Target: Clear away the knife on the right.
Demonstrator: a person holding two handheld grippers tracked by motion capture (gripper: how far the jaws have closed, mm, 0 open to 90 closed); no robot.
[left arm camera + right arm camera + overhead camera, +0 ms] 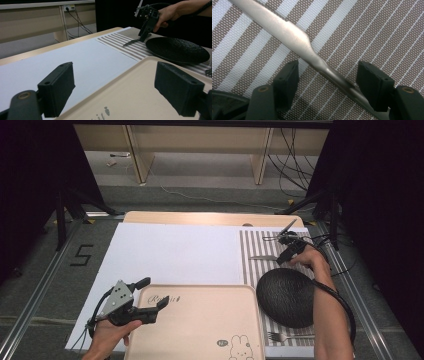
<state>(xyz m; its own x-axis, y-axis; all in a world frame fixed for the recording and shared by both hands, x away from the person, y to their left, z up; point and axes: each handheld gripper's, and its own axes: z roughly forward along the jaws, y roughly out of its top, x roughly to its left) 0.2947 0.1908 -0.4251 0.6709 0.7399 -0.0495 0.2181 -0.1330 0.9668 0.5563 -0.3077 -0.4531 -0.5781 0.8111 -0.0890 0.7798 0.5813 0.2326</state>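
Observation:
A silver knife (pixel 263 257) lies on the striped placemat (pixel 250 242) just behind the black plate (pixel 286 296). My right gripper (pixel 285 256) is lowered over its handle end. In the right gripper view the knife (pixel 294 40) runs diagonally between the two jaws, and the right gripper (pixel 329 82) is open with gaps on both sides. My left gripper (pixel 154 293) stands open at the left rim of the beige tray (pixel 200 330). Its jaws straddle the tray's edge (pixel 140 65) in the left gripper view, nothing between them (pixel 117 87). That view also shows the right gripper (pixel 147 25) and the plate (pixel 177 50).
A white sheet (pixel 170 250) covers the table's left and middle. A fork (pixel 280 336) lies on the placemat in front of the plate. The tray has a rabbit print (pixel 240 345). Cables trail behind the table's far edge.

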